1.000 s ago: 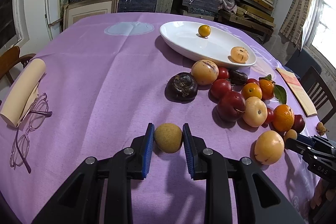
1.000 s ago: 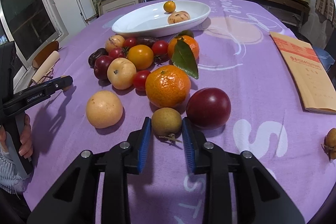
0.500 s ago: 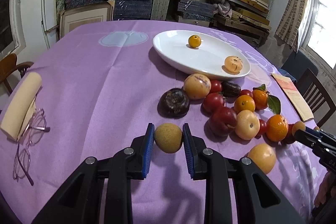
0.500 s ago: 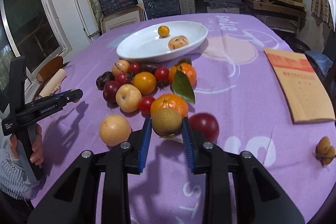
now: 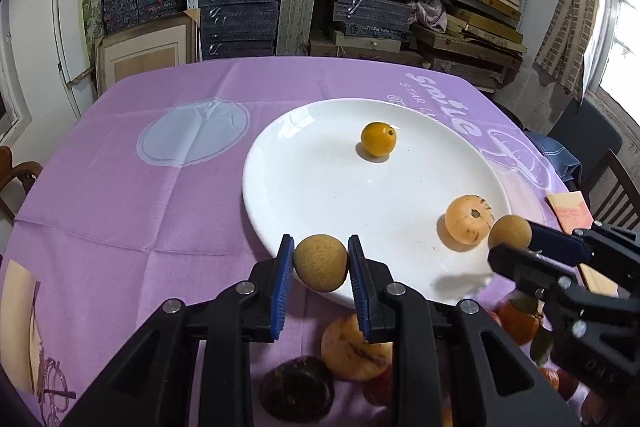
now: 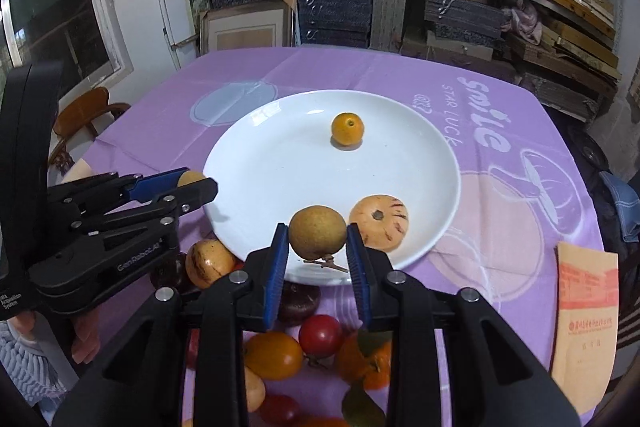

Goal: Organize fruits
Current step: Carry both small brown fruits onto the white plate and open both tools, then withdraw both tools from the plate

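The left hand-held gripper (image 5: 320,263) is closed on a brown round fruit (image 5: 320,262), held over the near rim of the white plate (image 5: 312,187). The right hand-held gripper (image 6: 318,233) is clamped on a second brown fruit (image 6: 317,231) above the plate's near edge. A small orange fruit (image 6: 347,129) and a striped pale fruit (image 6: 379,222) lie on the plate. More fruit (image 6: 276,355) sits on the purple-clothed desk (image 5: 120,219), nearer than the plate.

two fruits (image 6: 347,129) on plate (image 6: 260,187), pile (image 6: 276,355) before it
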Action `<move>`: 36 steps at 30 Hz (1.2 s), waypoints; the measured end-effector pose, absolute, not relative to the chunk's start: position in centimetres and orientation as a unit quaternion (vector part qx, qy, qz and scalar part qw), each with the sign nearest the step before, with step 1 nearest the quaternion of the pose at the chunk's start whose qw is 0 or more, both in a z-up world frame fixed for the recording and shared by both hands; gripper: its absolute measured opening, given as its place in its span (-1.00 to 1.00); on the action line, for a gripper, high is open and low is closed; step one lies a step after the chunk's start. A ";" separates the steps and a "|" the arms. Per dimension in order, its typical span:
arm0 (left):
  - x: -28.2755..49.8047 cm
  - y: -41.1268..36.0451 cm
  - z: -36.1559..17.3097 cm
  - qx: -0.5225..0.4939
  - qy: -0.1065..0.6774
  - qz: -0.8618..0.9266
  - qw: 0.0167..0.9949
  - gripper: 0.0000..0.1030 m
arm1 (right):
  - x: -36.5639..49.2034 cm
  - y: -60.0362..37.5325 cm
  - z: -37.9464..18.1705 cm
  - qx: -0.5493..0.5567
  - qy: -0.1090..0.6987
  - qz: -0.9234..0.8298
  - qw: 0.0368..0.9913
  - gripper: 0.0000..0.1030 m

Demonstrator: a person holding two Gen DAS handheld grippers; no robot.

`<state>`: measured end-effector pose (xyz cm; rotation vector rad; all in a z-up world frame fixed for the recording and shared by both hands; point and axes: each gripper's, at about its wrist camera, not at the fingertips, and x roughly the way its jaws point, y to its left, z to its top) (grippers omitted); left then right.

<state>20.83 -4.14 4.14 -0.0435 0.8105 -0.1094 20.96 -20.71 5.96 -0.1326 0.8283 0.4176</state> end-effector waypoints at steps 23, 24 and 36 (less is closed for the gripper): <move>13.1 2.4 4.9 -0.046 0.365 0.007 0.930 0.15 | 10.7 -31.7 8.7 0.069 0.277 0.132 0.949 0.63; 12.1 2.5 4.2 -0.043 0.367 0.012 0.929 0.15 | 9.5 -32.9 8.1 0.088 0.271 0.127 0.950 0.63; 10.1 -1.0 1.6 0.008 0.360 -0.003 0.933 0.31 | 4.0 -36.5 4.0 0.152 0.245 0.115 0.951 0.77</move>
